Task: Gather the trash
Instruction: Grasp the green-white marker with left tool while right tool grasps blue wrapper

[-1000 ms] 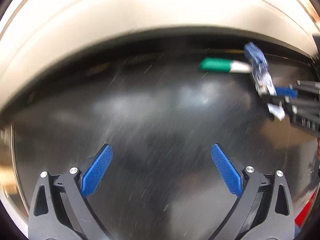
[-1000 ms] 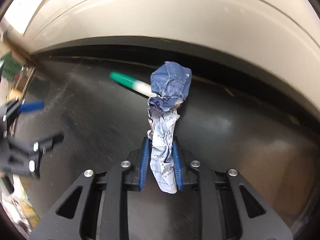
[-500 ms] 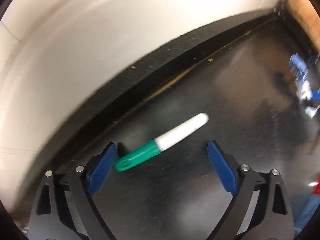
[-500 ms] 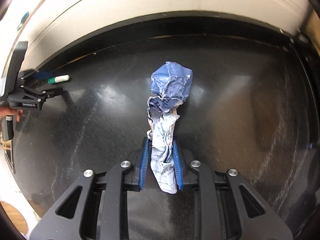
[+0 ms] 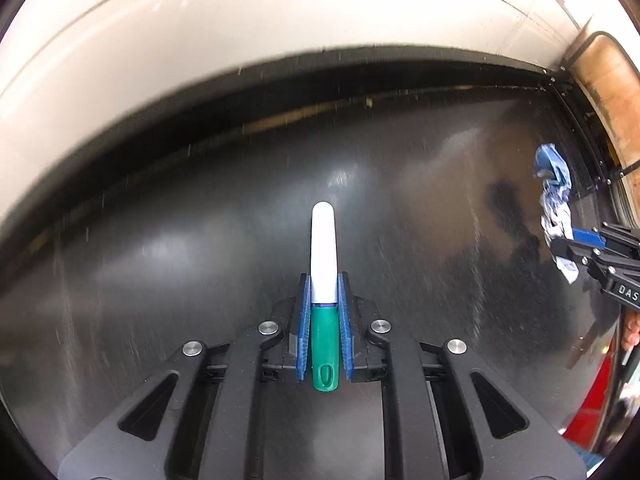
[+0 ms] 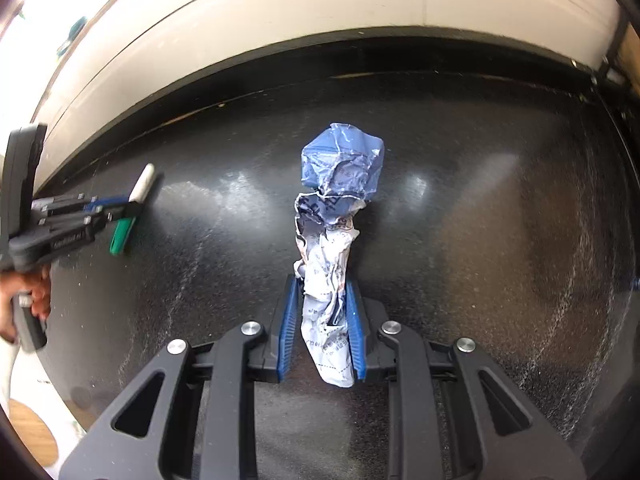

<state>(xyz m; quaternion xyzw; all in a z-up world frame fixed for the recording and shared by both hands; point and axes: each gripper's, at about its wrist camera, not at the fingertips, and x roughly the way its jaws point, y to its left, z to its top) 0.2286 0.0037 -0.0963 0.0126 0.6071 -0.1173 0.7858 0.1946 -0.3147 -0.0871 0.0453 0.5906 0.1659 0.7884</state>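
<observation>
While we are looking along the left hand-held gripper (image 5: 324, 320), its blue pads (image 5: 305, 328) are pressing on a marker (image 5: 323, 280) at the lower centre of the frame, green cap toward the camera and white barrel pointing up the frame over the dark glossy surface (image 5: 200, 240). At the right edge the right hand-held gripper (image 5: 576, 240) is pinching a crumpled blue and white wrapper (image 5: 554, 200). From the right wrist view, we are seeing that wrapper (image 6: 336, 240) standing up from the closed right hand-held gripper (image 6: 322, 332) at the centre, while the left hand-held gripper (image 6: 128, 210) is clamping the marker (image 6: 132, 208) at the left. A pale wall (image 6: 280, 20) is running along the top.
</observation>
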